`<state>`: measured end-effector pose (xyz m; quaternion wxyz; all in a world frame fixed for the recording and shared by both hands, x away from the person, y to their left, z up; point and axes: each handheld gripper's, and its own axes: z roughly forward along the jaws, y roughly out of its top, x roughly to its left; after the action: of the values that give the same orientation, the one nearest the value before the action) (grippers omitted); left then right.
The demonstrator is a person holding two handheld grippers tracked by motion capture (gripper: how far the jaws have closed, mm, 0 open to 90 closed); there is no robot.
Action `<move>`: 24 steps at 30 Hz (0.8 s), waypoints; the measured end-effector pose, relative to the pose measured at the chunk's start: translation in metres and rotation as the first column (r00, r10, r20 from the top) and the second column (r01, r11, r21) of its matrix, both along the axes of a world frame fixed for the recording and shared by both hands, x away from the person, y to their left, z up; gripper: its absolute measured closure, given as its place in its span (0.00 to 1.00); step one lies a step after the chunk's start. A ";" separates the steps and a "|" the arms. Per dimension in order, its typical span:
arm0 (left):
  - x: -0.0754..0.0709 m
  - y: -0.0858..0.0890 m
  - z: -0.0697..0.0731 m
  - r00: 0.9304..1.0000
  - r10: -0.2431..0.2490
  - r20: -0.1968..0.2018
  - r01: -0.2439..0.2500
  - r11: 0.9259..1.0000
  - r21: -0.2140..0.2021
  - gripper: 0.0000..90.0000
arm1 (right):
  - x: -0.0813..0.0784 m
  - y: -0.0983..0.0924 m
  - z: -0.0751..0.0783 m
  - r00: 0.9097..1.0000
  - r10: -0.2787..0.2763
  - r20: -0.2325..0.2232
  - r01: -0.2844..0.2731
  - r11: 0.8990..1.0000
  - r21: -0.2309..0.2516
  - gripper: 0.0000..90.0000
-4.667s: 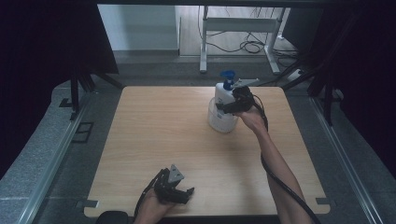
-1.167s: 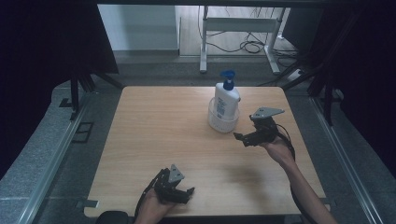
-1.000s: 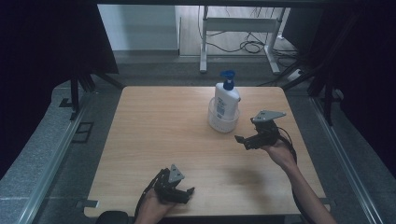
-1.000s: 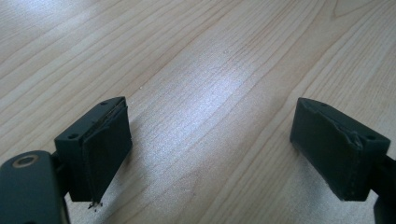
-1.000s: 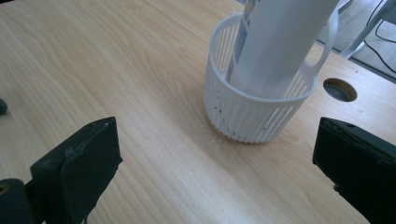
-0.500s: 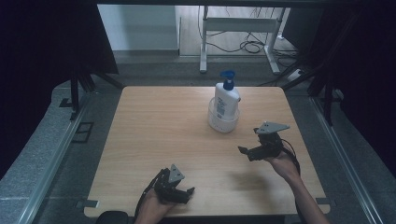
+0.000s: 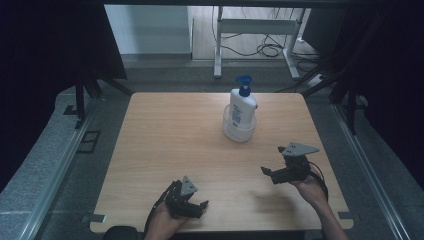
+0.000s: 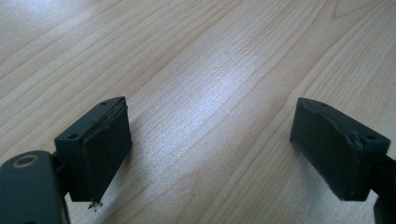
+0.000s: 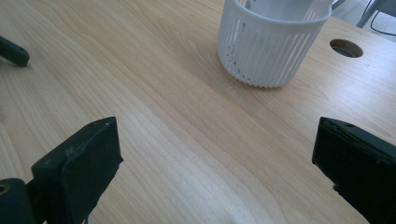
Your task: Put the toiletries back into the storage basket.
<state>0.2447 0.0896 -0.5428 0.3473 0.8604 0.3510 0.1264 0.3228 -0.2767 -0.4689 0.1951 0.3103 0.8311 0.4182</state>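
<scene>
bottle: white pump bottle (image 7: 242,107) with blue top, upright inside a white basket (image 7: 239,129), far middle of the surface (image 7: 165,130)
basket detail: right gripper view shows the slatted wall (image 9: 271,49) up close and a round hole (image 9: 346,47) in the surface beside it; high view shows the whole bottle
right hand-held gripper (image 7: 275,162): jaws wide apart, empty, raised off the surface, near the basket but apart from it, pointing left
left hand-held gripper (image 7: 199,200): jaws apart, empty, low at near edge, well apart from the basket
hands: forearms enter from the bottom edge
</scene>
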 end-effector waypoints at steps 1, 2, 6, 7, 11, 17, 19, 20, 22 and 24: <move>0.000 0.000 0.000 1.000 0.000 0.000 0.000 1.000 0.000 0.13 | -0.002 -0.001 0.000 1.000 -0.002 0.003 0.002 1.000 -0.005 0.01; 0.000 0.000 0.000 1.000 0.000 0.000 0.000 1.000 0.000 0.13 | -0.004 -0.001 -0.001 1.000 -0.002 0.005 0.002 1.000 -0.011 0.01; 0.000 0.000 0.000 1.000 0.005 -0.002 -0.005 1.000 -0.008 0.13 | -0.013 -0.003 -0.004 1.000 0.001 0.007 -0.001 1.000 -0.023 0.01; 0.000 0.000 0.000 1.000 0.004 -0.002 -0.004 1.000 -0.006 0.13 | -0.015 -0.003 -0.004 1.000 0.001 0.008 -0.001 1.000 -0.025 0.01; 0.000 0.000 0.000 1.000 0.003 -0.001 -0.003 1.000 -0.005 0.13 | -0.023 -0.004 -0.009 1.000 0.000 0.004 0.000 0.999 -0.032 0.01; 0.000 0.000 0.000 1.000 0.003 -0.001 -0.003 1.000 -0.004 0.13 | -0.032 -0.006 -0.019 1.000 0.001 -0.012 -0.001 0.999 -0.034 0.01; 0.000 0.000 0.000 1.000 0.004 -0.001 -0.004 1.000 -0.004 0.13 | -0.035 -0.006 -0.023 1.000 -0.001 -0.023 0.000 0.999 -0.036 0.01; 0.000 0.000 0.000 1.000 0.004 -0.001 -0.004 1.000 -0.004 0.13 | -0.036 -0.006 -0.025 1.000 0.000 -0.025 -0.001 0.999 -0.038 0.01; 0.000 0.000 0.000 1.000 0.004 -0.001 -0.004 1.000 -0.004 0.13 | -0.038 -0.007 -0.029 0.999 -0.001 -0.036 0.000 0.999 -0.040 0.01; 0.000 0.000 0.000 1.000 0.004 -0.001 -0.004 1.000 -0.004 0.13 | -0.040 -0.007 -0.034 0.999 -0.001 -0.044 -0.001 0.999 -0.046 0.01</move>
<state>0.2445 0.0892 -0.5430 0.3487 0.8589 0.3534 0.1258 0.2829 -0.2837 -0.5030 0.1837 0.3149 0.8446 0.3922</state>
